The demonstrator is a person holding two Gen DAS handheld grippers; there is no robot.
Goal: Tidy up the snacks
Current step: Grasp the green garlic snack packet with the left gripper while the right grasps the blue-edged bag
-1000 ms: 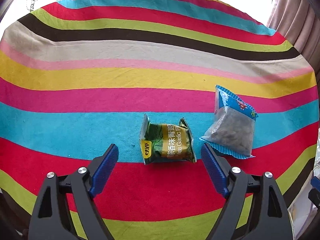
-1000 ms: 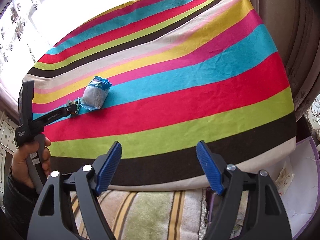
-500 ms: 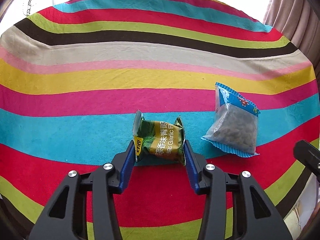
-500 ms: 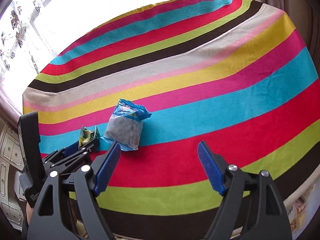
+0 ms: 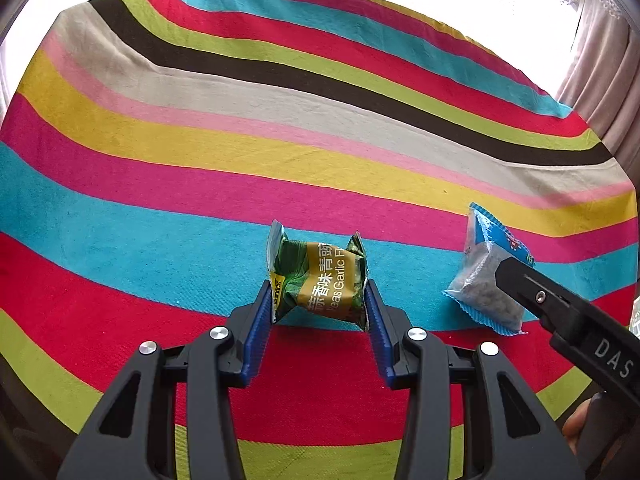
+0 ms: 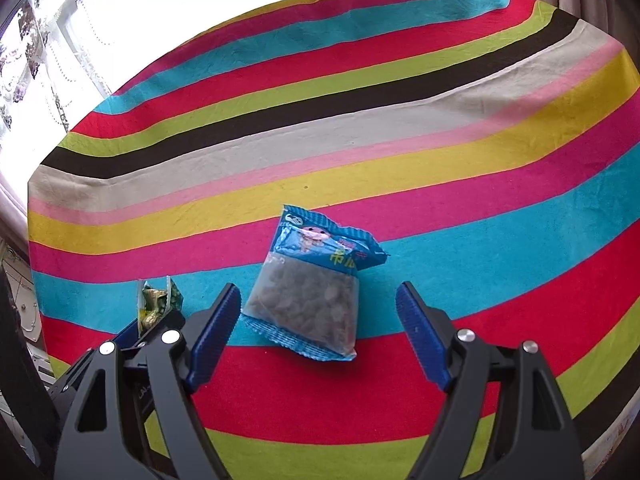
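Note:
A green garlic-pea packet (image 5: 320,280) lies on the blue stripe of the striped cloth (image 5: 280,140), crumpled between the blue pads of my left gripper (image 5: 318,286), which is shut on it. A blue-and-clear snack bag (image 6: 312,292) lies to its right on the same stripe. My right gripper (image 6: 319,296) stands open around the bag's near end, and its pads do not press on it. In the left wrist view one black finger (image 5: 532,292) of the right gripper covers part of that bag (image 5: 480,292). The green packet (image 6: 154,304) peeks out behind the right gripper's left finger.
The striped cloth covers the whole table, whose far edge meets a bright window (image 6: 40,40). Curtains (image 5: 600,80) hang at the right. A person's hand (image 5: 580,432) holds the right gripper at the lower right.
My left gripper closed from wide open onto the green packet and rolled a little. My right gripper swept in from the table's edge to straddle the blue bag.

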